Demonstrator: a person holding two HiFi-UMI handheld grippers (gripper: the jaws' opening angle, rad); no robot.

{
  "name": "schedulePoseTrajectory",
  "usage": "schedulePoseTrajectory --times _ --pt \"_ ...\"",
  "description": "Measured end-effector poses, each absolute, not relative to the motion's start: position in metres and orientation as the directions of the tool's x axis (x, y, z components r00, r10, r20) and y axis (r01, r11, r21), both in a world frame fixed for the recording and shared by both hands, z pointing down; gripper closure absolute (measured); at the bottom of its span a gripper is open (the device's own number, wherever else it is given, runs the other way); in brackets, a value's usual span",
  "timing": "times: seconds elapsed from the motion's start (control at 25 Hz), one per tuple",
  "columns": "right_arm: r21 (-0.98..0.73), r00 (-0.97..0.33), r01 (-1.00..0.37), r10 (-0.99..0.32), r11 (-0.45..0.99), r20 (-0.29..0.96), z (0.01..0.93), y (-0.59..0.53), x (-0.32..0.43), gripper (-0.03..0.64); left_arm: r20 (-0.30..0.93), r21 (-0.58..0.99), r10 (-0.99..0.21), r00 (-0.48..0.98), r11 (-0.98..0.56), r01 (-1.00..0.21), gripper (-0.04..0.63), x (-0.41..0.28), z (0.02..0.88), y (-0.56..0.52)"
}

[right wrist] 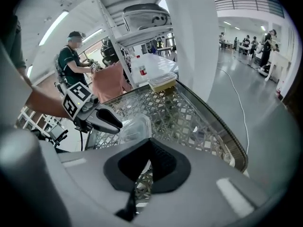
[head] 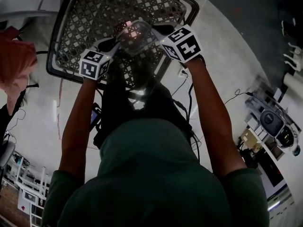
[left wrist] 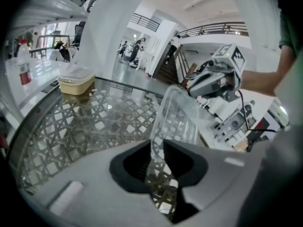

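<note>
Both grippers hold one clear plastic container (head: 134, 35) in the air above a round glass table (head: 71, 27) with a lattice pattern. My left gripper (head: 113, 45) is shut on its left rim; in the left gripper view the thin clear wall (left wrist: 182, 115) runs between the closed jaws of the left gripper (left wrist: 158, 151). My right gripper (head: 156, 35) is shut on the opposite rim, and the container (right wrist: 135, 129) shows just past the right gripper (right wrist: 149, 151). Each gripper sees the other across the container: the right gripper (left wrist: 210, 82) and the left gripper (right wrist: 97, 116).
A lidded tub with yellowish contents (left wrist: 75, 79) (right wrist: 163, 82) sits at the table's far edge. A bottle with a red label (left wrist: 22, 63) stands on a white surface beyond. A pink cloth (head: 14, 60) hangs at left. A person (right wrist: 71, 60) stands by shelving (right wrist: 137, 13). Cables lie on the floor (head: 189, 93).
</note>
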State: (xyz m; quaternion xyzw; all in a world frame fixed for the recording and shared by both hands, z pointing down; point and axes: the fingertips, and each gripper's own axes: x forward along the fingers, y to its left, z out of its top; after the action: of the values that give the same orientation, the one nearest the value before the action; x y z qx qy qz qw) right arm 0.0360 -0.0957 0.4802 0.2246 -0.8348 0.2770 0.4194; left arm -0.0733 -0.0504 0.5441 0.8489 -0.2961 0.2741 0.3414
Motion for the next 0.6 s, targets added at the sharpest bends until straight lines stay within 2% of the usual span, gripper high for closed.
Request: schedulePoseTrajectory --times 0.32,0.6 --pt "-0.214 -0.551 -0.564 -0.171 0.798 0.817 0.443 -0.091 0.029 0.617 0.635 0.395 -0.338 0.695 -0.632 -0.667 0.454 -0.074 0.517 -0.060" --pt "-0.143 -0.573 -0.524 -0.223 0.840 0.789 0.395 -0.090 0.026 0.617 0.589 0.372 -0.353 0.727 -0.681 -0.631 0.459 -0.072 0.477 -0.062"
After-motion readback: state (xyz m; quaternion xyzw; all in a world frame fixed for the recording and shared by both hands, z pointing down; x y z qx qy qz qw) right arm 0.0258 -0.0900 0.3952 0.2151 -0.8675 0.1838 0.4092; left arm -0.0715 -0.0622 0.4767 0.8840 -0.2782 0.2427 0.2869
